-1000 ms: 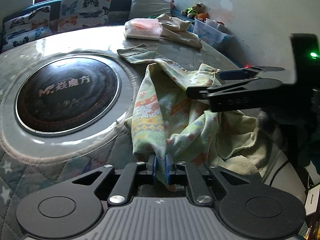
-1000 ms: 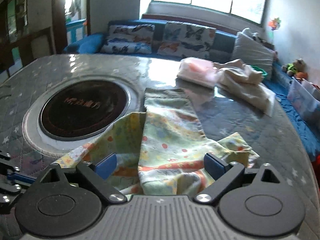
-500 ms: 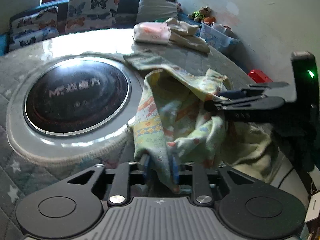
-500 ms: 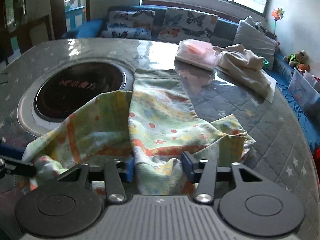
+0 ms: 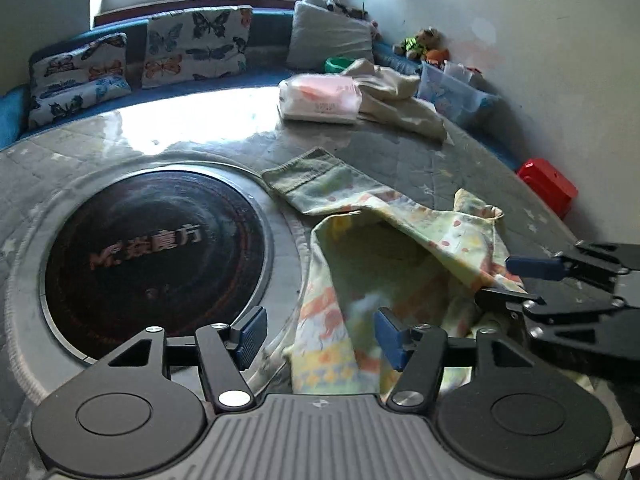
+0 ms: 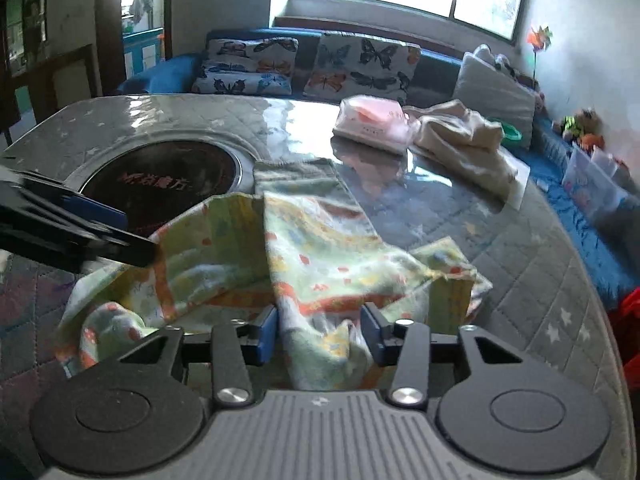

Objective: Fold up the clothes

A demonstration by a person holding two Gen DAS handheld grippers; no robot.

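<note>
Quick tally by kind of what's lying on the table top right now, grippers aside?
Patterned garment: 1
Beige garment: 1
Pink-and-white plastic pack: 1
Total: 3

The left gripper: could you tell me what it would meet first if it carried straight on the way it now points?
Most likely the patterned garment, whose bunched cloth already hangs between the open fingers of the left gripper. Beyond it lies the table, though depth is hard to judge.
</note>
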